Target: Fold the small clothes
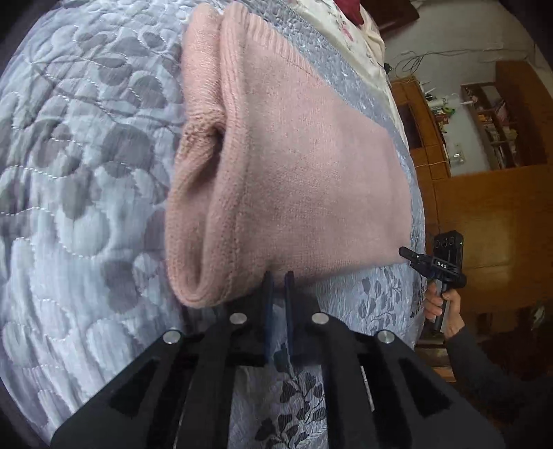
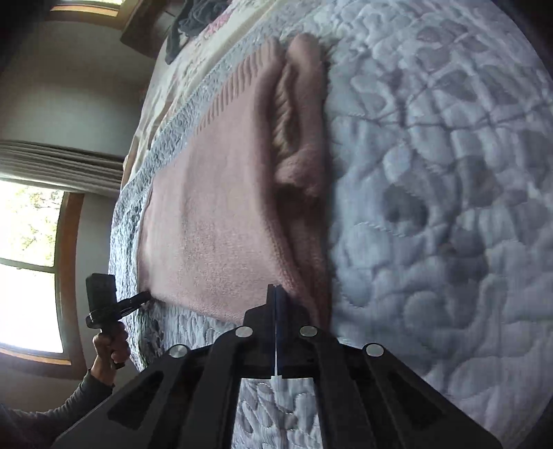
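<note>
A pink knit sweater (image 1: 311,165) lies folded flat on the quilted bedspread (image 1: 86,172), with a sleeve rolled along its left side. My left gripper (image 1: 278,276) meets the sweater's near edge beside that roll, jaws nearly together and pinching the edge. The right gripper (image 1: 409,254) touches the sweater's near right corner by the bed edge, with a hand (image 1: 446,307) on its handle. In the right wrist view the sweater (image 2: 214,214) has its bunched sleeve on the right. There my right gripper (image 2: 275,290) is shut on the near edge, and the left gripper (image 2: 141,297) bites the near left corner.
The grey leaf-pattern quilt (image 2: 432,207) spreads wide beyond the sweater. A cream floral cover (image 1: 345,31) lies at the far end. Off the bed's edge stand wooden cabinets and shelves (image 1: 484,131), and on the other side a bright window (image 2: 31,276) with a curtain.
</note>
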The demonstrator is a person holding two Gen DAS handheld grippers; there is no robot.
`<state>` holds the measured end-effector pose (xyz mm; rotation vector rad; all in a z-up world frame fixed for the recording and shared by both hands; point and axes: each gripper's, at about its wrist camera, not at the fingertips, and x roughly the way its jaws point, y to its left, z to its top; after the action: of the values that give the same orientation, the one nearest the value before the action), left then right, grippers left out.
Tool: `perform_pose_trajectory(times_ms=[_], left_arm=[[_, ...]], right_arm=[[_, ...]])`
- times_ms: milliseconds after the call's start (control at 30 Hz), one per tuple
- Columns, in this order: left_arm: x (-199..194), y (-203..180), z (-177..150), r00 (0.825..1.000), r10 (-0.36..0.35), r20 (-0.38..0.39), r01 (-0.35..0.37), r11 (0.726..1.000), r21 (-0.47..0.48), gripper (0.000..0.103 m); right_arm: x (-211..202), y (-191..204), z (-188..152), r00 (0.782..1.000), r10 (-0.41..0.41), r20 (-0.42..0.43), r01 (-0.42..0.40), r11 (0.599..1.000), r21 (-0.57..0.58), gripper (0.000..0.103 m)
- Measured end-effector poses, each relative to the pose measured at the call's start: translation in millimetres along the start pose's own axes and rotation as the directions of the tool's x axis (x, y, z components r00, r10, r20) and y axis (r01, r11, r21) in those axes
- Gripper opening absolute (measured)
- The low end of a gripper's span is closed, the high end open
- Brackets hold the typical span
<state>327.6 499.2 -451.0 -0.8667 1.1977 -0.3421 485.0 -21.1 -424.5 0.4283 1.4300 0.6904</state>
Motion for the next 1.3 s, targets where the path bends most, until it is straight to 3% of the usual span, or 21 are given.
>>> perform_pose_trajectory(times_ms=[33,67,100,133,167,200,267,333,433,500,633,700,833,1067,1233,1300], left_arm=[[-11,6,-1,1.0,-0.022,0.006,0.022,1.0,-0.017,0.015],[-23,8,-1,0.999,-0.041,0.013,0.042,0.999,-0.022,0.028],[-37,9,-1,0.999,-0.05,0.021,0.05,0.998,-0.024,0.036],[-48,9,2,0.998,-0.048,0.029,0.049,0.998,-0.026,0.052],[-60,10,7,0.998,-0.044,0.042,0.045,0.999,-0.029,0.066],[-71,12,15,0.998,-0.043,0.055,0.045,0.998,-0.035,0.069],[-84,14,35,0.996,-0.051,0.075,0.055,0.997,-0.053,0.072],[-91,17,58,0.993,-0.056,0.1,0.064,0.994,-0.084,0.075],[-92,27,92,0.992,-0.066,0.109,0.08,0.988,-0.134,0.077],[-84,31,110,0.994,-0.046,0.096,0.06,0.987,-0.148,0.079],[-65,44,143,0.996,-0.064,0.069,0.076,0.979,-0.187,0.079],[-50,47,156,0.997,-0.064,0.042,0.071,0.979,-0.193,0.079],[-22,45,177,0.998,-0.055,-0.021,0.051,0.986,-0.158,0.078],[7,40,196,0.994,-0.076,-0.083,0.068,0.993,-0.097,0.073],[20,35,209,0.992,-0.076,-0.104,0.068,0.994,-0.081,0.07],[23,34,211,0.992,-0.065,-0.11,0.056,0.995,-0.082,0.064]], right_arm=[[-11,1,1,1.0,-0.01,0.022,0.01,1.0,0.004,0.0],[-23,5,0,0.997,-0.059,0.057,0.059,0.998,-0.004,0.01],[-34,14,-2,0.99,-0.109,0.086,0.112,0.993,-0.031,0.012],[-42,27,-6,0.985,-0.134,0.106,0.142,0.987,-0.073,0.012],[-47,42,-11,0.978,-0.167,0.123,0.181,0.977,-0.112,0.02],[-46,61,-19,0.968,-0.214,0.135,0.234,0.96,-0.156,0.03],[-36,102,-41,0.945,-0.28,0.167,0.317,0.91,-0.267,0.065],[-13,143,-71,0.927,-0.324,0.191,0.375,0.838,-0.397,0.078],[36,200,-115,0.88,-0.398,0.258,0.471,0.668,-0.576,0.086],[71,231,-142,0.835,-0.438,0.333,0.54,0.535,-0.65,0.086],[134,279,-179,0.793,-0.429,0.433,0.585,0.334,-0.739,0.083],[161,298,-188,0.766,-0.426,0.482,0.612,0.252,-0.75,0.083],[209,325,-198,0.74,-0.405,0.537,0.629,0.136,-0.765,0.082],[268,332,-195,0.707,-0.433,0.559,0.64,0.056,-0.766,0.075],[290,342,-186,0.678,-0.42,0.603,0.675,0.031,-0.738,0.071],[296,349,-181,0.669,-0.414,0.618,0.687,0.025,-0.726,0.067]])
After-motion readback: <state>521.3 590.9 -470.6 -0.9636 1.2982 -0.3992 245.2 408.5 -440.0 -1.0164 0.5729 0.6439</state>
